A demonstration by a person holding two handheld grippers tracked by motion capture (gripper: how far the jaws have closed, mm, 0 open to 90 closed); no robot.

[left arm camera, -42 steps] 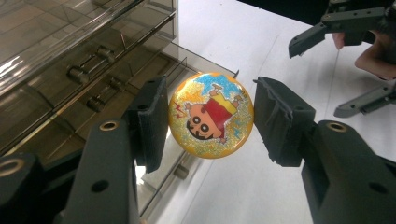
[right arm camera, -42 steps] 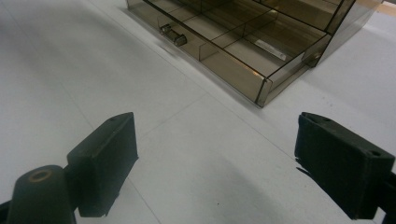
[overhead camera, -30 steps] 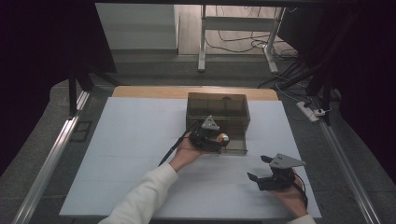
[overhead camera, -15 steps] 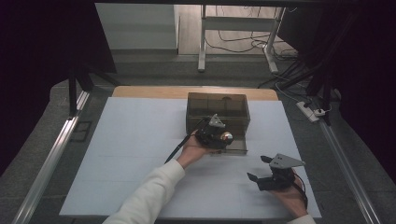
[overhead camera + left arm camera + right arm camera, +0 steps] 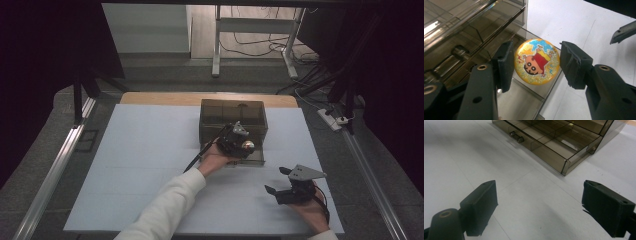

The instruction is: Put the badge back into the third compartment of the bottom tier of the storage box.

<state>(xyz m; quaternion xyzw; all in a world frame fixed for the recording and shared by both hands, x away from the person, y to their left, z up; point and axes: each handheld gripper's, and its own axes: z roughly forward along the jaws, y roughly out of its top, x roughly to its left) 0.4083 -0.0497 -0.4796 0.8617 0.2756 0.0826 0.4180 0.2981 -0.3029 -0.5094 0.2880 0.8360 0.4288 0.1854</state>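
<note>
- Left tongs (image 5: 536, 65) sit over the smoky clear drawer box (image 5: 233, 114), which stands at the middle of the counter's (image 5: 140, 150) far edge; I see them in the high view just above the pulled-out drawer (image 5: 524, 102) at the box's near side
- I read the left tongs as pinching the round badge (image 5: 537, 61): a glittery yellow disc with a cartoon child in a red shirt
- In the left gripper view the left pad touches the disc's rim; at the right pad I see a thin gap, so contact on that side I cannot confirm from the frame alone
- The badge hangs flat-face toward the camera, above the drawer's open compartment, close to the drawer's front corner
- In the high view the badge (image 5: 247, 145) shows as a small bright spot at the tip of the left tongs (image 5: 239, 141)
- Right tongs (image 5: 537, 202) are spread wide, nothing between the pads, white counter beneath
- In the high view the right tongs (image 5: 278, 182) sit near the counter's near right corner, well apart from the box
- Right gripper view: the drawer (image 5: 544, 146) stands pulled out, dividers visible, with a small metal handle (image 5: 516, 136) on its front
</note>
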